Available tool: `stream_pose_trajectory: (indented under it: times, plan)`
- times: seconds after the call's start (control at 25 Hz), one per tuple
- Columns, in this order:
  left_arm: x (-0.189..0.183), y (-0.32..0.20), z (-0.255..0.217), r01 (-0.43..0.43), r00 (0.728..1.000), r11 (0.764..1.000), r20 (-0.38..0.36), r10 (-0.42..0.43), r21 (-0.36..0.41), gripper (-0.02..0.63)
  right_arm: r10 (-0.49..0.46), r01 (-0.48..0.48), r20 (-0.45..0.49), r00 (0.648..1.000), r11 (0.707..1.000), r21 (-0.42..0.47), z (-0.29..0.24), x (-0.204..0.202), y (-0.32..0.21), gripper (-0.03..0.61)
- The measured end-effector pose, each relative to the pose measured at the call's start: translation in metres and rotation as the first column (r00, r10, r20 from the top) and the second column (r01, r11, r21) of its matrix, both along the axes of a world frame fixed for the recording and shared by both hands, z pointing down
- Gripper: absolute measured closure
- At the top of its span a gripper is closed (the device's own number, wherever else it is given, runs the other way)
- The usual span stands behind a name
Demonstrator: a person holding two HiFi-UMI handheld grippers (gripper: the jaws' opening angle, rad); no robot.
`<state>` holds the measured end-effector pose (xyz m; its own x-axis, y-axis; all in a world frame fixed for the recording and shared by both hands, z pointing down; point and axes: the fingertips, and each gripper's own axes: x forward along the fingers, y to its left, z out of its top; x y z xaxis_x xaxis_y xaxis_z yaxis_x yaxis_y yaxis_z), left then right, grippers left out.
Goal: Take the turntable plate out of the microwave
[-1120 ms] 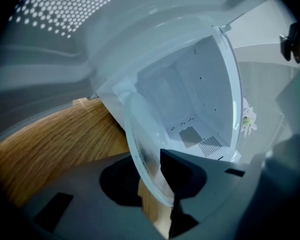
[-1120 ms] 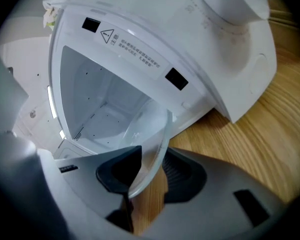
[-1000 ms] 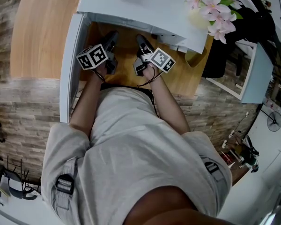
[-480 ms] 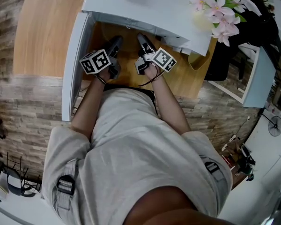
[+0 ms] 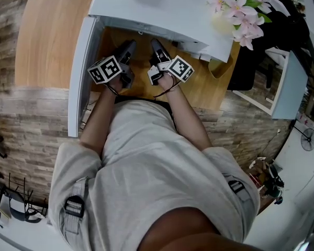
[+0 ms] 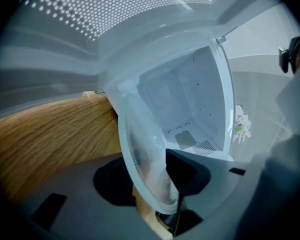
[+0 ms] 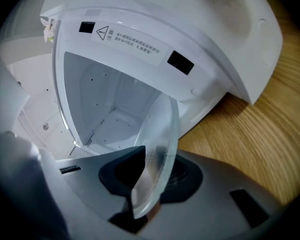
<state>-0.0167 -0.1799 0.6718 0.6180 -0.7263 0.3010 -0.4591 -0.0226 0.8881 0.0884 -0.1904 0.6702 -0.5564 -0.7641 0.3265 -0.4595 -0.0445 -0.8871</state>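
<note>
The clear glass turntable plate [image 6: 146, 164] stands on edge in front of the open white microwave [image 5: 162, 9], outside its empty cavity [image 7: 105, 101]. My left gripper [image 6: 157, 196] has the plate's rim between its jaws; they are opening, with a gap on the left side. My right gripper [image 7: 142, 186] is closing, and its pads press on the opposite rim of the plate [image 7: 160, 139]. In the head view both grippers, the left gripper [image 5: 128, 48] and the right gripper [image 5: 156, 46], point side by side into the microwave's mouth. The plate itself is hidden there.
The microwave door [image 5: 81, 72] swings open on the left. The microwave stands on a wooden counter [image 5: 47, 35]. Pink flowers [image 5: 240, 9] sit on its top at the right. A white shelf unit [image 5: 285, 82] stands further right, past the counter's edge.
Both grippers stay in front of the microwave's mouth. The right gripper's marker cube has shifted slightly left; little else differs.
</note>
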Motion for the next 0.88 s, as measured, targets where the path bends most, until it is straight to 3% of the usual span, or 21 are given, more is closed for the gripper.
stream_pose_trajectory:
  times: [0.08, 0.28, 0.36, 0.44, 0.6, 0.68, 0.76, 0.88]
  plan:
    - [0.004, -0.004, -0.004, 0.017, 0.999, 1.000, -0.045, -0.018, -0.002, 0.415, 0.013, -0.013, 0.010, 1.000, 1.000, -0.006, 0.001, 0.000, 0.003, 0.492]
    - [0.006, -0.017, -0.002, 0.034, 0.997, 0.999, -0.062, -0.034, 0.003, 0.420, 0.026, -0.026, 0.019, 0.999, 0.999, -0.020, 0.000, -0.003, 0.013, 0.495]
    - [0.005, -0.020, 0.000, 0.049, 0.997, 0.999, -0.053, -0.049, -0.003, 0.444, 0.029, -0.029, 0.022, 0.999, 0.999, -0.027, -0.001, -0.005, 0.017, 0.495]
    - [0.002, -0.021, 0.001, 0.064, 0.996, 0.998, -0.055, -0.064, -0.007, 0.506, 0.030, -0.030, 0.026, 0.999, 0.999, -0.030, -0.001, -0.007, 0.020, 0.495]
    - [0.001, -0.019, -0.001, 0.065, 0.995, 0.998, -0.078, -0.065, -0.008, 0.518, 0.013, -0.012, 0.021, 1.000, 0.999, -0.030, -0.002, -0.008, 0.022, 0.491]
    - [0.001, -0.018, -0.003, 0.066, 0.994, 0.998, -0.085, -0.066, -0.006, 0.526, -0.008, 0.008, 0.007, 1.000, 0.999, -0.031, 0.000, -0.009, 0.021, 0.467]
    - [0.001, -0.016, -0.005, 0.059, 0.994, 0.998, -0.089, -0.059, -0.001, 0.535, -0.016, 0.016, -0.006, 1.000, 1.000, -0.020, 0.001, -0.009, 0.018, 0.400]
    - [0.003, -0.012, -0.006, 0.050, 0.994, 0.999, -0.100, -0.050, -0.004, 0.538, 0.016, -0.016, 0.002, 1.000, 1.000, -0.008, 0.003, -0.001, 0.007, 0.382]
